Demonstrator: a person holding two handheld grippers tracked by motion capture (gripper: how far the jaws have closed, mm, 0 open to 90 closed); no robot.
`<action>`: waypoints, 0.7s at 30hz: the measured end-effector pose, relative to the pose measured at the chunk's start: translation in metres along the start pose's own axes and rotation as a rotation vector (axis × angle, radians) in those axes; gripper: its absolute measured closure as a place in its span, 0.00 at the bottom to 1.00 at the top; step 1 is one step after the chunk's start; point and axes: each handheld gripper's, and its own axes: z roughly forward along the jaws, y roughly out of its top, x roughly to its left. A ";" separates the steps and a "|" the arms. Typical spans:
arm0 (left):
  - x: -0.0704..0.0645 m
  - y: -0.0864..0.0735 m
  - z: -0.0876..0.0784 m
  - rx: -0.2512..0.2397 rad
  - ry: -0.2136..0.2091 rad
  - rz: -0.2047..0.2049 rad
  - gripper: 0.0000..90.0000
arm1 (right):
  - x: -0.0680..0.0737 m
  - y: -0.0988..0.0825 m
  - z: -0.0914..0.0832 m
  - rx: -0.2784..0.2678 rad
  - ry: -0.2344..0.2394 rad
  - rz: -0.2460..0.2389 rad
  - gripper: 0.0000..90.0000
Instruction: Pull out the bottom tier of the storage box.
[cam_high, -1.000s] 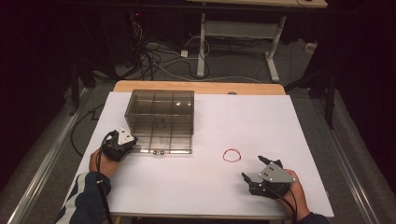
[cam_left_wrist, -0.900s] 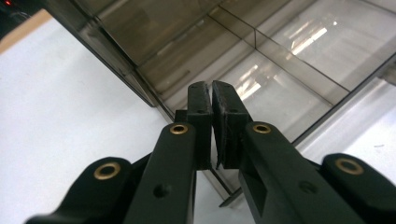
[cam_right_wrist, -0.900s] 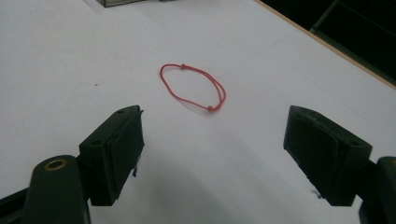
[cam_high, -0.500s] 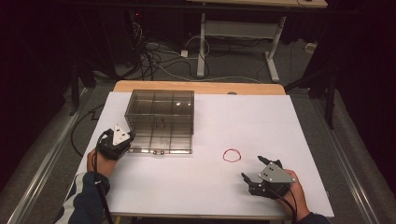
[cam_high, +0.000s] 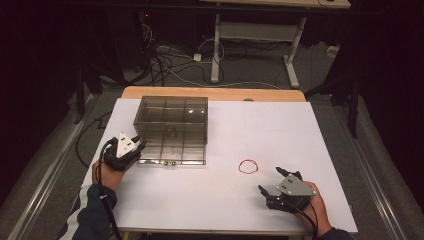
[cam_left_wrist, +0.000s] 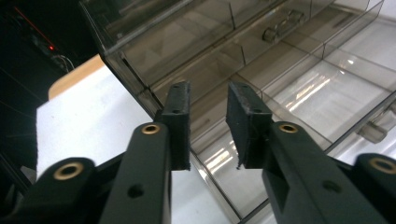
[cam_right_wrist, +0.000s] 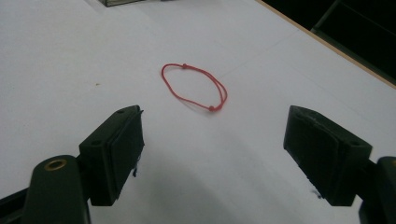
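**Red loop and divided box: approach stage**

Item 1. Loop (cam_right_wrist: 194, 87): thin red cord ring with small knots, flat on the white surface (cam_high: 310, 140), right of centre and well apart from the box. It lay just ahead of the right tongs (cam_right_wrist: 224, 154), which stood wide, empty, and aimed at it. Also seen in the high view, loop (cam_high: 248, 166) and right tongs (cam_high: 274, 182).

Item 2. Box (cam_high: 172, 129): smoky clear plastic, partitioned into compartments, lid apparently shut, a small latch on the near edge. The left tongs (cam_left_wrist: 208, 123) sat at its near left corner, jaws narrow with a gap between them, holding nothing; in the high view, left tongs (cam_high: 136, 143).

Handling note (judgement). The cord was thin and flush to the surface, so the right tongs would need to come down low, one jaw either side of a single strand, closing gently. The left would serve best steadying or opening the box.

Surroundings. Cables (cam_high: 170, 60) and desk legs (cam_high: 216, 45) on the floor behind. Nothing lay between loop and box.
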 end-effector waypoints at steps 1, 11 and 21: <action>-0.001 0.001 -0.002 -0.013 0.004 0.001 0.69 | 0.000 0.000 0.000 0.000 -0.001 0.001 0.23; -0.008 0.007 -0.008 -0.063 -0.004 0.019 0.42 | 0.000 0.000 0.000 0.000 -0.001 0.004 0.23; -0.014 0.013 -0.012 -0.111 -0.022 0.038 0.29 | -0.001 0.000 0.000 0.000 -0.004 0.010 0.23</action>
